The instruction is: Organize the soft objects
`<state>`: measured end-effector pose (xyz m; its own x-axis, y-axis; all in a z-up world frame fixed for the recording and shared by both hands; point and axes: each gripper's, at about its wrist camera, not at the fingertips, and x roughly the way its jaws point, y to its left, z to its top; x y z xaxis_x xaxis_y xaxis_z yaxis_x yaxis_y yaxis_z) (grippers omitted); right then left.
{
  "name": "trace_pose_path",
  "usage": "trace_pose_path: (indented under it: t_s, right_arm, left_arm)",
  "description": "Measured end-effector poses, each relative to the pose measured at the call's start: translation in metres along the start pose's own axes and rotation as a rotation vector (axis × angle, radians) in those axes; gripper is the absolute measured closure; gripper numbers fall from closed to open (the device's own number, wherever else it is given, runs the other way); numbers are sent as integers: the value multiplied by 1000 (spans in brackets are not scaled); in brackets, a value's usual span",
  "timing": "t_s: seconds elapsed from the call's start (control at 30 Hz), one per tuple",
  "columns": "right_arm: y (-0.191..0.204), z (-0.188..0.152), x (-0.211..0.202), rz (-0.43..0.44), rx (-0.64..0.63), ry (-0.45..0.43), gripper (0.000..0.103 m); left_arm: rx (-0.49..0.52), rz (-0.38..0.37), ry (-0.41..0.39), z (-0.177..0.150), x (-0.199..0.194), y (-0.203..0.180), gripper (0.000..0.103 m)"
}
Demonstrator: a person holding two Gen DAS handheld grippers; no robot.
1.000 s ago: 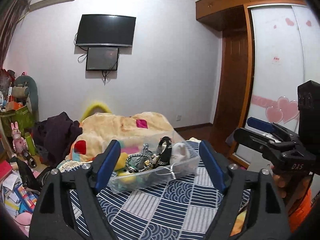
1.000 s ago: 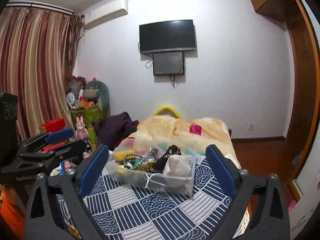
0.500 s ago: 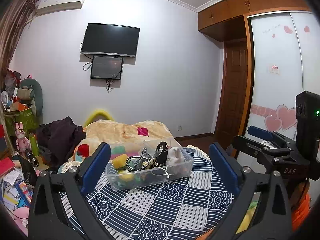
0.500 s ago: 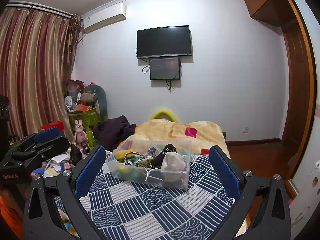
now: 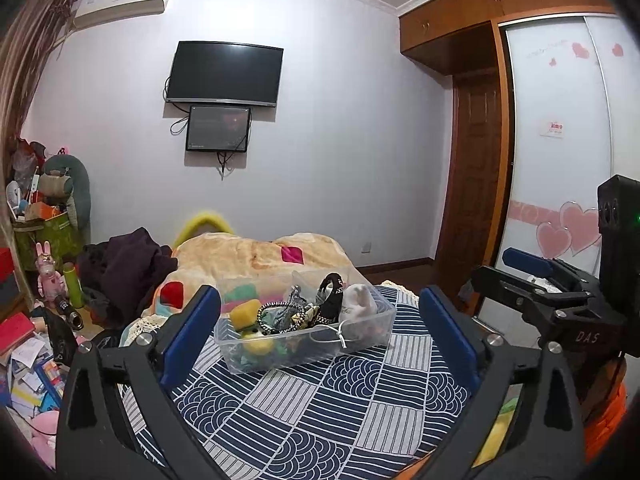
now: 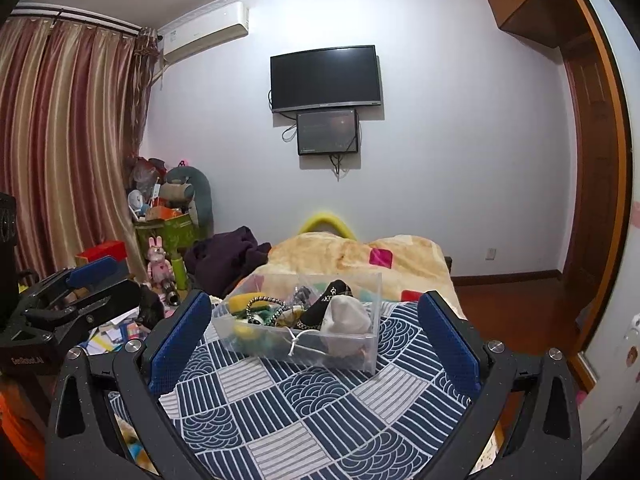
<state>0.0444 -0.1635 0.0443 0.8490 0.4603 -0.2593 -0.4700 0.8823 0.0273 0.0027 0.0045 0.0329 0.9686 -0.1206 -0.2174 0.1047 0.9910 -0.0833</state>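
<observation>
Clear plastic bin (image 5: 306, 330) sits on the navy-and-white patterned bedspread (image 5: 320, 412), mid-bed, ahead of both my tongs and well apart from them. Inside it: a yellow plush piece (image 5: 245, 312) at the left end, a black-and-white braided cord (image 5: 280, 314) in the middle, a black item with white trim (image 5: 332, 296) standing up, a white soft pouch (image 5: 360, 300) at the right end. More stuff lies under these, too tangled to tell what. A white string (image 6: 298, 340) hangs over the bin's front wall.

My left gripper (image 5: 320, 328) is spread wide, blue pads (image 5: 192, 332) on either side of the bin in view, nothing between them. My right gripper (image 6: 314, 332) is the same: wide apart, empty, framing the bin from the other angle. Each one shows at the edge of the other's camera, side by side, both short of the bin.

Behind the bin a beige blanket (image 5: 256, 252) with red and pink patches covers the far end of the bed. Dark purple clothing (image 5: 124, 264) is heaped at the bed's left. Pink bunny figure (image 5: 48, 276) stands on the cluttered floor by it. Black TV (image 6: 326, 78) on the back wall, smaller screen (image 6: 327, 132) just below it. Striped curtains (image 6: 60, 152) at left, wooden wardrobe (image 5: 476, 160) at right.
</observation>
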Motion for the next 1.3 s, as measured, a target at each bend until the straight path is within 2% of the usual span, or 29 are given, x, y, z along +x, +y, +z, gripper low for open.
trace_pose_path:
  t_s: [1.3]
  right_arm:
    - [1,-4,-2,3,3,12,0]
  left_arm:
    - [10,-5,8,-3,0,0,1]
